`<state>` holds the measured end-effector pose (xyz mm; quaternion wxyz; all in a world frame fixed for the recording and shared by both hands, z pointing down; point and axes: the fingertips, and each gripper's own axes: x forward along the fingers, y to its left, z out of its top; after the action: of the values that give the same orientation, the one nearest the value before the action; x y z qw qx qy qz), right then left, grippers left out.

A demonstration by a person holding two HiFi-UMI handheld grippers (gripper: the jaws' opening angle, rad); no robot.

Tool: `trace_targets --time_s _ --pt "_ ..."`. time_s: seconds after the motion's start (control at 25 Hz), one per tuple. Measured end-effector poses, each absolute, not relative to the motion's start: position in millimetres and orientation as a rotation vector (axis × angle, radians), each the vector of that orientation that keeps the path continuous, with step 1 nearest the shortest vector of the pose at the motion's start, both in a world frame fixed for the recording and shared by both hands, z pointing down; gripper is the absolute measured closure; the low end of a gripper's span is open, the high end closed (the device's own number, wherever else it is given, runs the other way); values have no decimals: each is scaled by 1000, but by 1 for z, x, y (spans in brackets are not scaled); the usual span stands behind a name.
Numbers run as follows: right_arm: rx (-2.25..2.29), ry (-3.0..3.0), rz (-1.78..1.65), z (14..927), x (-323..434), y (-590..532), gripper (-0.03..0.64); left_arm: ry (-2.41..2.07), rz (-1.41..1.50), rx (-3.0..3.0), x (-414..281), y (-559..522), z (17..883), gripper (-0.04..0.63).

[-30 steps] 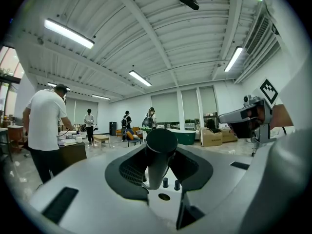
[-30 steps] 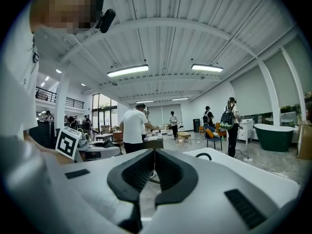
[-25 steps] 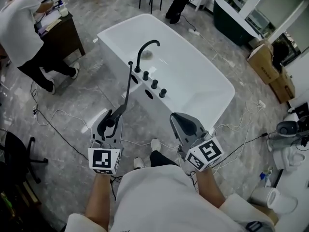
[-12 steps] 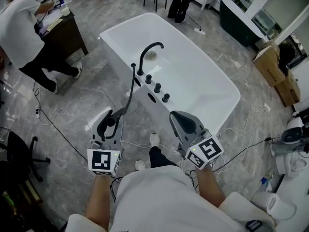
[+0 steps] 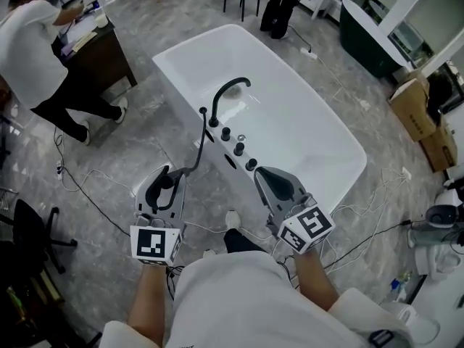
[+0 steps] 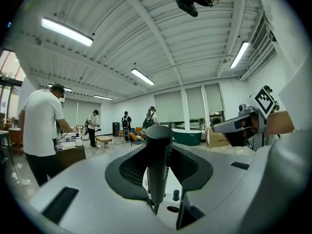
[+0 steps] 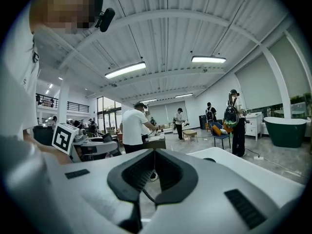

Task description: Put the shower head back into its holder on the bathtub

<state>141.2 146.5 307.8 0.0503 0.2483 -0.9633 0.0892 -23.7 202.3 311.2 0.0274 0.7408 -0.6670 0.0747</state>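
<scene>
Two grippers, both on the near side of the bathtub (image 5: 297, 122), apart from its rim.

- Left gripper (image 5: 165, 185): near the bathtub's near-left side. Its jaws are clamped on the dark, cylindrical shower head (image 6: 157, 165), which stands upright between the pads.
- Hose (image 5: 197, 143): thin and black, running from the shower head up to the bathtub's rim beside the faucet.
- Right gripper (image 5: 267, 180): below the bathtub's near edge. Its jaws are closed at the tips, with nothing between them.
- Faucet (image 5: 230, 89): black gooseneck on the bathtub's left rim.
- Knobs (image 5: 238, 149): three, black, in a row on the same rim, nearer than the faucet.
- Desk (image 5: 109, 49): dark, well left of the bathtub, with a person (image 5: 36, 56) in a white top beside it.
- Cables (image 5: 94, 194): loose on the grey floor (image 5: 145, 136) left of the bathtub.
</scene>
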Motion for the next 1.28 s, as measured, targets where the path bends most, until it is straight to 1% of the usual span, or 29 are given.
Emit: trace_targets --time_s 0.48,0.88,1.28 --pt "667 -2988 248 304 143 77 598 -2123 222 2298 -5 137 284 454" --pt "571 -2993 150 304 110 25 598 -2187 230 2269 -3 88 275 454" --pt "579 -2957 190 303 78 -28 599 -2181 188 2239 -21 38 265 454"
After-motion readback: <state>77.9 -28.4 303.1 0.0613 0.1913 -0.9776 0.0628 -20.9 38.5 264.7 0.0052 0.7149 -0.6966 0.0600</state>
